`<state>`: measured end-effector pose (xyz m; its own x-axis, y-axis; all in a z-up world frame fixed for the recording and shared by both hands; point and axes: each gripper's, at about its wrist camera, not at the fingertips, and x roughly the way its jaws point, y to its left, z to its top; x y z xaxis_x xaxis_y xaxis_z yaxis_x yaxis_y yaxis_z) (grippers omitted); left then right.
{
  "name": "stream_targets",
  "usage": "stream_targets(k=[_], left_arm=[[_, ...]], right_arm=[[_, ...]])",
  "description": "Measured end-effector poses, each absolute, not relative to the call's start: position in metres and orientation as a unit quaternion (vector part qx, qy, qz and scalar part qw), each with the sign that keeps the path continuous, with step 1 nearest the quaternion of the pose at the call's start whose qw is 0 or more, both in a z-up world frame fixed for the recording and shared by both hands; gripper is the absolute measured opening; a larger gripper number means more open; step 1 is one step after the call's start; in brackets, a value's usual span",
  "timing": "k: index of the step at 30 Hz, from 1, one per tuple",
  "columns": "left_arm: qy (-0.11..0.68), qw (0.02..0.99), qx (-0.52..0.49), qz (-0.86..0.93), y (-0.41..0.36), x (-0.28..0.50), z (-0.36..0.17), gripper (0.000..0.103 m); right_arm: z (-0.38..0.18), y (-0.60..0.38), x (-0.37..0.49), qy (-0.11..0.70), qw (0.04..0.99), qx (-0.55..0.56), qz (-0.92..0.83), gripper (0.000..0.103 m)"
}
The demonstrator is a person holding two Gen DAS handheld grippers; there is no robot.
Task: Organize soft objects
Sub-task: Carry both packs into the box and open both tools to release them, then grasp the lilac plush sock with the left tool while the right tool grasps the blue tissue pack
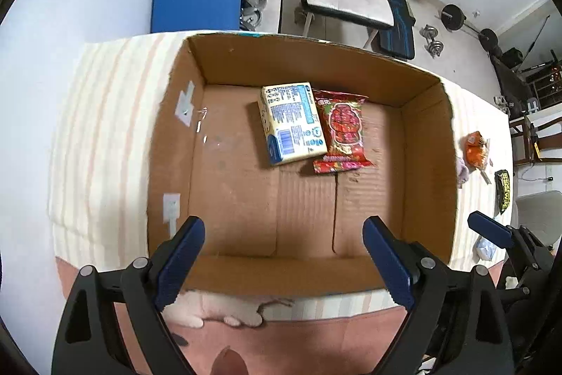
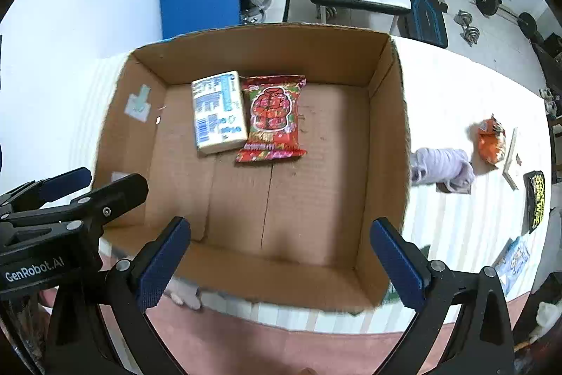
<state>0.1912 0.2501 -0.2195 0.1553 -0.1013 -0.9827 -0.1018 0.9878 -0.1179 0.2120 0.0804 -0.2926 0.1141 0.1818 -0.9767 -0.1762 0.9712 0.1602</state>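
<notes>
Two packs, a white carton (image 2: pixel 218 112) and a red snack bag (image 2: pixel 273 118), are laid touching at the far wall of the cardboard box (image 2: pixel 388 143), leaving room in front. Both left tongs (image 1: pixel 283 264) and right tongs (image 2: pixel 281 264) are held spread and empty over the box's near rim (presumably between picks). A lilac cloth (image 2: pixel 443 167) and an orange packet (image 2: pixel 491 143) wait on the table (image 2: pixel 456 101) right of the box.

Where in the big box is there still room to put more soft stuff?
Inside the cardboard box, the whole near half of the floor is bare, from the front wall up to the white carton and red snack bag. Bare strips also run along the left and right walls. The only crowded spot is the middle near the back wall, where those two lie side by side.
</notes>
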Motion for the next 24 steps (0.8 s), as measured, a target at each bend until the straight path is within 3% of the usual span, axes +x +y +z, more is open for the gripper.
stream_targets(k=[9,16,24], left_arm=[[0.632,0.773,-0.055,0.008,0.205,0.178,-0.176,0.092],[0.591,0.802,0.085,-0.033,0.104,0.199,-0.153,0.092],[0.599,0.741,0.262,-0.152,-0.066,0.254,-0.21,0.092]], right_arm=[[-0.266,0.055,0.186,0.64,0.751,0.05,0.156,0.103],[-0.261,-0.041,0.178,0.642,0.746,0.131,0.12,0.103],[-0.288,-0.205,0.165,0.657,0.73,0.187,-0.012,0.103]])
